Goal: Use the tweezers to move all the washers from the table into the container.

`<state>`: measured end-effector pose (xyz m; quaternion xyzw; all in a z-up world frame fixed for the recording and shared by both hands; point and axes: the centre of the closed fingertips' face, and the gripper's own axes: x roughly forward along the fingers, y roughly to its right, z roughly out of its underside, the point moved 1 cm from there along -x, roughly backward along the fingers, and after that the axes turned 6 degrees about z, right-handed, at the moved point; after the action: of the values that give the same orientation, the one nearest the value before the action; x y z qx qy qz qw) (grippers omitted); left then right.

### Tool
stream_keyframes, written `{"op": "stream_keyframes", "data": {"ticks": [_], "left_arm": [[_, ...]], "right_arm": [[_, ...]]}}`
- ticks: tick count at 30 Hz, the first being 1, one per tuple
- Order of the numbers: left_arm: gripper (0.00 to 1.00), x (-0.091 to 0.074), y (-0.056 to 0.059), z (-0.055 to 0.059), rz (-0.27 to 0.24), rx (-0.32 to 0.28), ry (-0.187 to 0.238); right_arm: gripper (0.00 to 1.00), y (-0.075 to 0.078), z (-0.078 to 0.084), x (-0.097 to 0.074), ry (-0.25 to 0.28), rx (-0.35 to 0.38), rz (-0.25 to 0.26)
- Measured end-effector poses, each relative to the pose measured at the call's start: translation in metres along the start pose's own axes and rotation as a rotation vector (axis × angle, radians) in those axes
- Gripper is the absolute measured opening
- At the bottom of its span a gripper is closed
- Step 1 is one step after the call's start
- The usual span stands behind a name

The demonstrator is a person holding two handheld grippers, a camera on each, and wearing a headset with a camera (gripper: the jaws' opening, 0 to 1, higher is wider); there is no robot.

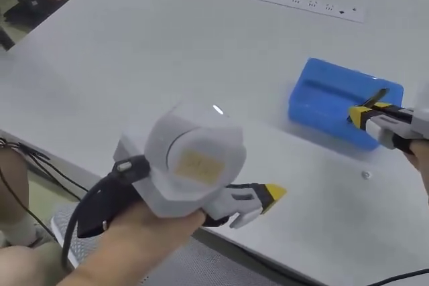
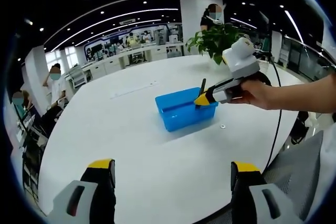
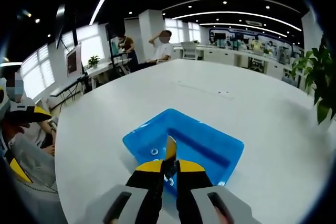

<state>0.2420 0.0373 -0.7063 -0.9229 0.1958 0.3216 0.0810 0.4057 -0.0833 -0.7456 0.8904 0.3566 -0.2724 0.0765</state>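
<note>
A blue container [image 1: 328, 98] stands on the white table [image 1: 167, 51]. Over its near side my right gripper [image 1: 358, 116] is shut on dark tweezers [image 1: 376, 96], whose tips point down into the container [image 3: 205, 148]. In the right gripper view the tweezers [image 3: 170, 148] stick out between the closed jaws, and a washer [image 3: 154, 151] lies on the container floor. One washer [image 1: 366, 175] lies on the table near the container; it is also in the left gripper view [image 2: 222, 126]. My left gripper [image 1: 261, 204] hovers open and empty at the table's near edge, well left of the container [image 2: 184, 109].
A white power strip [image 1: 308, 3] lies on the far side of the table. A potted plant [image 2: 215, 38] stands behind the table. People sit and stand around the room's edges. A black cable [image 1: 87, 212] hangs from the left gripper.
</note>
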Motion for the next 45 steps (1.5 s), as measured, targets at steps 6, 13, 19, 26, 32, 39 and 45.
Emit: {"op": "stream_keyframes", "data": {"ticks": [6,13,19,26,32,39,45], "left_arm": [[0.93,-0.006,0.001,-0.003,-0.005,0.007,0.013],[0.93,-0.012,0.011,-0.005,0.007,0.019,0.026],[0.93,-0.015,0.016,-0.006,0.013,0.027,0.033],[0.93,-0.019,0.016,-0.007,0.008,0.02,0.046],[0.93,-0.022,0.018,-0.006,0.007,0.018,0.051],[0.93,-0.023,0.018,-0.004,0.004,0.016,0.052],[0.93,-0.024,0.017,-0.001,-0.001,0.009,0.046]], "right_arm": [[0.05,0.001,-0.024,-0.03,0.096,0.07,0.011],[0.05,-0.004,-0.027,-0.057,0.134,0.086,0.021],[0.05,-0.004,-0.016,-0.068,0.121,0.074,0.046],[0.05,-0.002,0.004,-0.074,0.079,0.068,0.07],[0.05,0.002,0.024,-0.073,0.036,0.093,0.093],[0.05,0.005,0.041,-0.065,-0.013,0.088,0.103],[0.05,0.008,0.051,-0.059,-0.041,0.075,0.108]]}}
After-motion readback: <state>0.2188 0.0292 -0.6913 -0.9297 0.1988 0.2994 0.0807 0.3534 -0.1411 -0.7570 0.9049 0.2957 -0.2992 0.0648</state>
